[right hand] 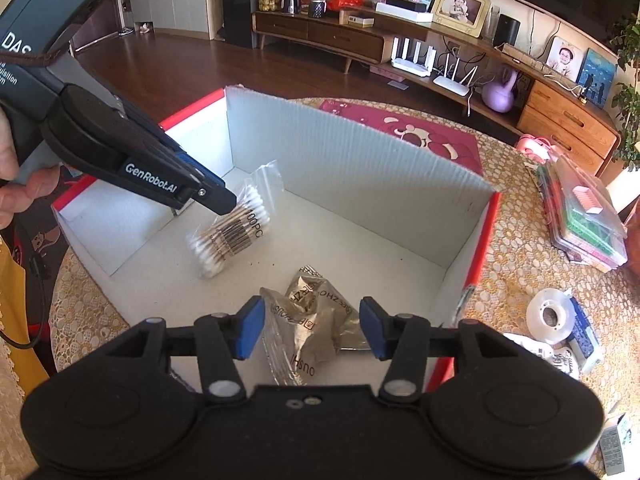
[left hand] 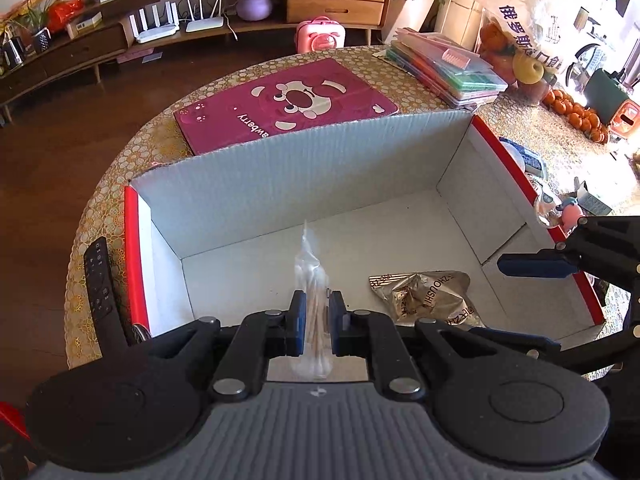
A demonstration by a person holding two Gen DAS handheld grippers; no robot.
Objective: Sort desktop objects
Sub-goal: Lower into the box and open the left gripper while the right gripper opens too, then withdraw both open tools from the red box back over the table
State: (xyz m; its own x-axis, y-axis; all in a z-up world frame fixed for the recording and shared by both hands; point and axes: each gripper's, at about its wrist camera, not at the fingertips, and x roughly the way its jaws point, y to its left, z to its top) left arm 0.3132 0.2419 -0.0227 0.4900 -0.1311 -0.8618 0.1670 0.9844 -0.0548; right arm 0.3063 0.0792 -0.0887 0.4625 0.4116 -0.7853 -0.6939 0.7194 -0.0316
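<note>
A white cardboard box with red outer sides stands open on the round table. My left gripper is shut on a clear pack of cotton swabs and holds it tilted over the box's left half. The right wrist view shows the same pack hanging from the left gripper inside the box. A crumpled gold foil packet lies on the box floor. My right gripper hovers open just above it, a finger on either side. In the left view the packet sits right of the swabs, and the right gripper's finger shows above the box's right wall.
A black remote lies left of the box. Behind it are a magenta bear-print mat and stacked coloured plastic cases. A tape roll and small packets sit right of the box. A person's hand holds the left gripper.
</note>
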